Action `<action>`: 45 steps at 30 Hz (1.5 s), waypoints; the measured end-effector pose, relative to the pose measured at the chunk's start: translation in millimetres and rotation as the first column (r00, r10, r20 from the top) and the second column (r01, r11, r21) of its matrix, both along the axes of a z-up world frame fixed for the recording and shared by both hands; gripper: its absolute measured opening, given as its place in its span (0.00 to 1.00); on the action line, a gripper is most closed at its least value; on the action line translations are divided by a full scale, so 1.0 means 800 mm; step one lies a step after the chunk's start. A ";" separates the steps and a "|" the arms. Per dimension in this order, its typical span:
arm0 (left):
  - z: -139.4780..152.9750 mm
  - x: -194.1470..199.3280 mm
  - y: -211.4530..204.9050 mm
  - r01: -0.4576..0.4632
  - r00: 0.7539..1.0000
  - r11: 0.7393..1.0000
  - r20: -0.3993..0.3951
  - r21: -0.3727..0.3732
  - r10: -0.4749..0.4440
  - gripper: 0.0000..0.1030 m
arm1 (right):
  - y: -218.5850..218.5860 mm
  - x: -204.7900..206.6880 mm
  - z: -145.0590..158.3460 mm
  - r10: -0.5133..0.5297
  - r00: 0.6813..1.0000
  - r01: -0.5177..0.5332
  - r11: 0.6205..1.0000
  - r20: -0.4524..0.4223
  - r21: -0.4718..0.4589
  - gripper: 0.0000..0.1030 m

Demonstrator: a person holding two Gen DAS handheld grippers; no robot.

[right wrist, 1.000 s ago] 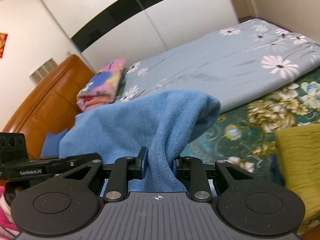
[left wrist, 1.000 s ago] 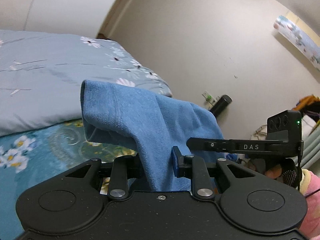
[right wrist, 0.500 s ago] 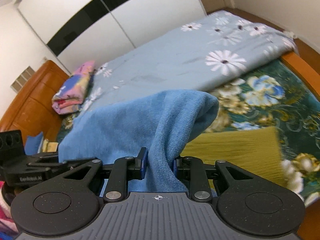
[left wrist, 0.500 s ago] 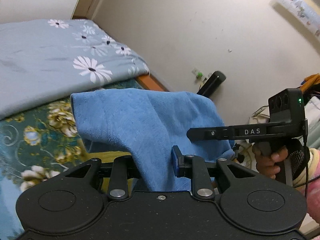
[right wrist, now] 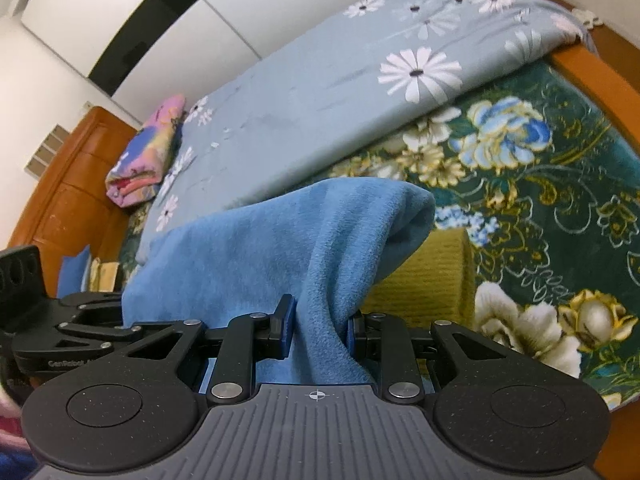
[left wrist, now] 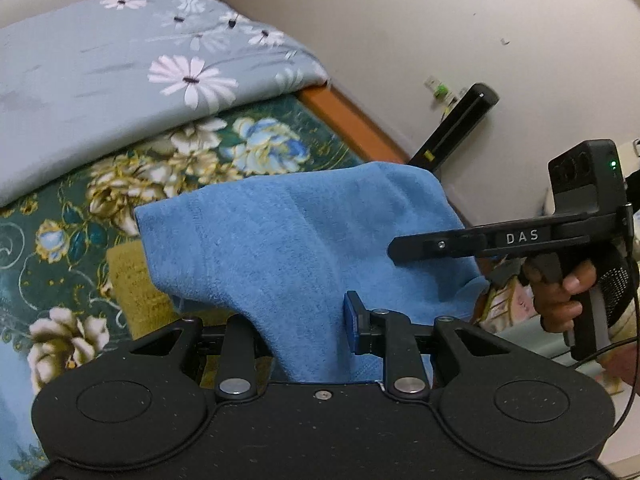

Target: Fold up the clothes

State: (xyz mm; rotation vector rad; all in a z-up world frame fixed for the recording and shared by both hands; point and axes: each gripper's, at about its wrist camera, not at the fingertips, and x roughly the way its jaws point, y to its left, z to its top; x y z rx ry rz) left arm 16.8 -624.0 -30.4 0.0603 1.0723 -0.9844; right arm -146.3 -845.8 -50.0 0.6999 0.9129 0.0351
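A blue fleece garment (left wrist: 288, 240) hangs stretched between both grippers above the bed. My left gripper (left wrist: 304, 328) is shut on one bunched end of it; its left finger is hidden by the cloth. My right gripper (right wrist: 320, 328) is shut on the other end of the blue garment (right wrist: 280, 256), which drapes forward over the jaws. In the left wrist view the right gripper (left wrist: 404, 246) shows from the side, held by a hand (left wrist: 560, 292). An olive-yellow knitted garment (right wrist: 424, 276) lies folded on the bedspread just beneath the blue one, also visible as the olive garment (left wrist: 132, 284).
The bed has a dark green floral bedspread (right wrist: 540, 184) and a pale blue daisy quilt (right wrist: 320, 92) further back. A folded pink-and-purple blanket (right wrist: 148, 156) sits by the wooden headboard (right wrist: 68, 184). The wooden bed edge (left wrist: 352, 124) and a wall with a black object (left wrist: 456, 124) lie to the right.
Both grippers have swung across the bed and come lower with the blue garment still gripped. The olive garment has come into view underneath it.
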 end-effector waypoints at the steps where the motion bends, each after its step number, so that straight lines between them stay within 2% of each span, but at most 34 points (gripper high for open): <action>1: -0.005 0.001 -0.001 0.001 1.000 1.000 -0.001 0.010 -0.001 0.24 | -0.002 0.001 -0.007 -0.001 1.000 0.001 1.000 -0.005 0.009 0.20; 8: -0.039 0.020 0.001 -0.035 0.998 0.996 -0.055 0.080 0.039 0.28 | -0.009 0.008 -0.040 -0.003 0.999 0.004 0.999 -0.038 0.039 0.22; 11: -0.047 0.021 0.004 -0.028 0.998 0.994 -0.055 0.102 0.034 0.28 | -0.011 0.008 -0.050 -0.003 0.999 0.006 0.999 -0.050 0.051 0.23; 16: -0.053 0.024 0.008 -0.023 0.998 0.994 -0.058 0.111 0.030 0.34 | -0.017 0.008 -0.056 -0.012 0.998 0.015 0.999 -0.067 0.050 0.25; 22: -0.051 0.025 0.016 -0.024 0.997 0.994 -0.070 0.102 0.032 0.33 | -0.017 0.011 -0.054 -0.013 0.997 0.016 0.999 -0.073 0.040 0.25; 25: -0.046 0.024 0.020 -0.025 0.996 0.995 -0.081 0.098 0.033 0.34 | -0.014 0.010 -0.047 -0.011 0.997 0.012 1.000 -0.074 0.013 0.28; 28: -0.039 0.022 0.026 -0.009 0.996 0.996 -0.090 0.091 0.017 0.43 | -0.012 0.006 -0.037 -0.008 0.998 0.006 1.000 -0.068 -0.020 0.34; 31: -0.032 0.020 0.037 -0.008 0.997 0.997 -0.082 0.073 0.014 0.45 | -0.008 0.000 -0.023 -0.001 0.998 -0.002 0.998 -0.055 -0.058 0.38; 36: -0.016 0.021 0.065 -0.063 0.995 0.997 -0.068 0.048 0.066 0.51 | 0.000 -0.012 0.000 -0.009 0.999 0.004 0.993 -0.041 -0.117 0.45; 38: -0.009 0.024 0.078 -0.094 0.994 0.995 -0.057 0.042 0.097 0.57 | 0.007 -0.015 0.011 -0.007 0.999 0.003 0.989 -0.031 -0.146 0.54; 40: -0.002 0.025 0.094 -0.129 0.991 0.991 -0.036 0.037 0.131 0.60 | 0.015 -0.017 0.023 -0.002 1.000 -0.001 0.985 -0.019 -0.173 0.55; 43: 0.009 0.028 0.121 -0.171 0.985 0.985 -0.006 0.026 0.171 0.66 | 0.031 -0.016 0.042 0.005 1.000 -0.003 0.980 0.007 -0.201 0.66; 45: 0.015 0.029 0.141 -0.191 0.982 0.981 0.013 0.019 0.191 0.68 | 0.047 -0.012 0.055 0.012 1.000 -0.007 0.977 0.024 -0.214 0.66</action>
